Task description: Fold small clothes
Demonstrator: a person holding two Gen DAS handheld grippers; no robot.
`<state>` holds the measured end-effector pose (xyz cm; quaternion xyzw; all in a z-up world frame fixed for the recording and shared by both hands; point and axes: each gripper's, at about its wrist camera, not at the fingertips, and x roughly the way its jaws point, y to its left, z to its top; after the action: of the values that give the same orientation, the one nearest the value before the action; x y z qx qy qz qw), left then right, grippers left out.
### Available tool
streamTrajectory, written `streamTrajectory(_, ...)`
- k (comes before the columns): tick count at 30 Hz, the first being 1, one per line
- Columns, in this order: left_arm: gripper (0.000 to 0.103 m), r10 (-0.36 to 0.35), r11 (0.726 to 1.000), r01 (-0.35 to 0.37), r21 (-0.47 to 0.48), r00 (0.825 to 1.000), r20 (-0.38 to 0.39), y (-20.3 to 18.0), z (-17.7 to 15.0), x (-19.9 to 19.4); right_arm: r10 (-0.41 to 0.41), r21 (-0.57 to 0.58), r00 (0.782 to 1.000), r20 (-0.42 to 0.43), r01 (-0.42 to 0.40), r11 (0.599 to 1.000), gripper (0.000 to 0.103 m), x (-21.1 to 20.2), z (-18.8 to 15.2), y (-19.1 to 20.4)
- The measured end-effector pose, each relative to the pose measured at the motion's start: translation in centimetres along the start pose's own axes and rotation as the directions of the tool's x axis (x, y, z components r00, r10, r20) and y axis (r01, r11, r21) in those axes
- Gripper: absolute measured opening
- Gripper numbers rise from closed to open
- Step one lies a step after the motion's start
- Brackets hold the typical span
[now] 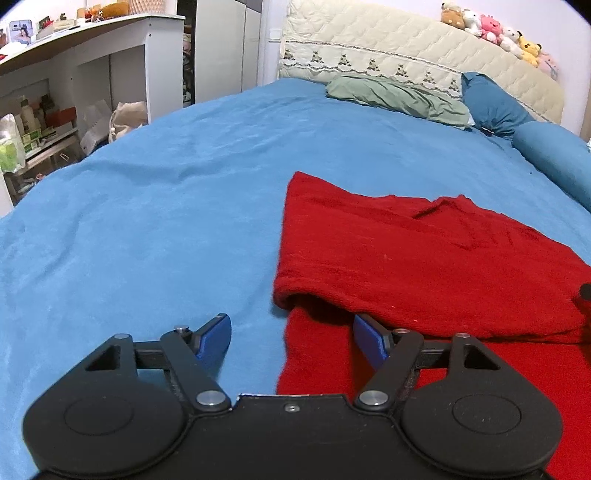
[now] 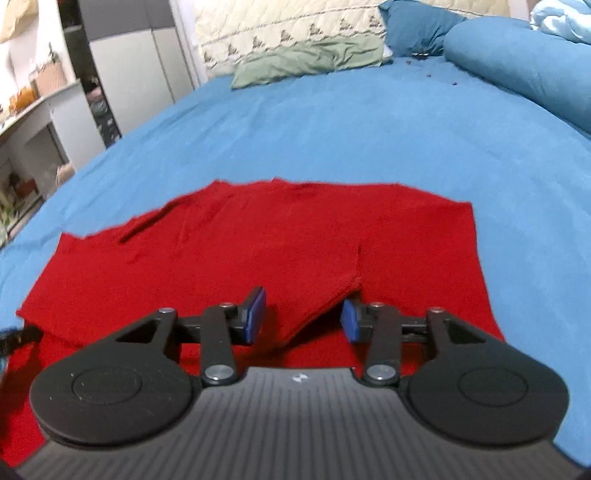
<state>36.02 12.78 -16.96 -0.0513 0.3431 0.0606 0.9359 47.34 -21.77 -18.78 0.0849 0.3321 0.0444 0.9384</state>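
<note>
A red knitted garment (image 1: 424, 258) lies on the blue bedspread (image 1: 166, 206), with its upper layer folded over a lower layer. My left gripper (image 1: 291, 336) is open at the garment's near left corner, its right finger over the red cloth and its left finger over the bedspread. In the right wrist view the same garment (image 2: 258, 243) fills the middle. My right gripper (image 2: 303, 317) is open, with a raised fold corner of the red cloth between its blue fingers (image 2: 256, 314). Neither gripper holds anything.
A green pillow (image 1: 399, 96) and dark blue pillows (image 1: 495, 107) lie at the headboard (image 1: 406, 48), with plush toys (image 1: 495, 33) on top. A white shelf unit (image 1: 74, 74) with clutter stands left of the bed. A rolled blue quilt (image 2: 524, 62) lies at the right.
</note>
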Motion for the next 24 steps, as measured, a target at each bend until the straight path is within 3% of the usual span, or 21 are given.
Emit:
streamTrajectory(2, 0.076, 0.018, 1.0, -0.018, -0.006, 1.0, 0.009, 0.4, 0.3, 0.3, 0.011, 0.02, 1.0, -0.002, -0.011, 1.0, 0.04, 0.2, 0.6, -0.3)
streamTrajectory(3, 0.075, 0.023, 1.0, -0.022, -0.014, 1.0, 0.012, 0.7, 0.5, 0.5, 0.011, 0.016, 1.0, -0.014, -0.011, 1.0, 0.02, 0.2, 0.9, -0.4)
streamTrajectory(5, 0.073, 0.024, 0.999, -0.023, -0.034, 1.0, 0.014, 1.3, 1.0, 1.0, -0.003, 0.009, 1.0, -0.004, 0.003, 1.0, 0.02, -0.5, 1.8, -0.7)
streamTrajectory(8, 0.072, 0.016, 0.998, -0.016, -0.055, 1.0, 0.005, 1.8, 1.2, 1.7, -0.027, 0.023, 0.996, 0.08, 0.025, 0.999, 0.02, -2.9, 3.4, -2.0)
streamTrajectory(11, 0.073, 0.031, 0.999, -0.031, -0.034, 1.0, 0.003, 1.4, 0.8, 1.9, -0.071, 0.041, 0.99, 0.124, 0.067, 0.997, 0.02, -4.3, 4.3, -4.1)
streamTrajectory(14, 0.072, 0.04, 0.999, -0.04, -0.023, 0.999, -0.007, 1.3, 0.7, 1.7, -0.092, 0.077, 0.992, 0.083, 0.086, 0.993, 0.02, -3.6, 3.6, -6.1)
streamTrajectory(19, 0.068, 0.054, 0.998, -0.054, -0.014, 0.998, -0.031, 1.4, 0.6, 0.3, -0.111, 0.022, 0.993, 0.033, 0.11, 0.994, 0.02, -2.2, 1.0, -6.1)
streamTrajectory(21, 0.068, 0.05, 0.999, -0.05, 0.021, 0.999, 0.005, 0.6, 0.9, -1.2, -0.129, 0.011, 0.991, 0.031, 0.129, 0.992, 0.024, -2.5, 0.2, -5.9)
streamTrajectory(23, 0.073, 0.012, 0.997, -0.017, 0.082, 0.998, 0.056, -0.7, 1.5, -2.5, -0.159, 0.011, 0.986, 0.058, 0.158, 0.987, 0.047, -3.6, -0.2, -6.0)
streamTrajectory(24, 0.075, -0.007, 0.994, -0.002, 0.112, 0.997, 0.079, -1.6, 1.9, -3.0, -0.164, 0.013, 0.983, 0.088, 0.163, 0.987, 0.071, -4.3, -0.3, -6.0)
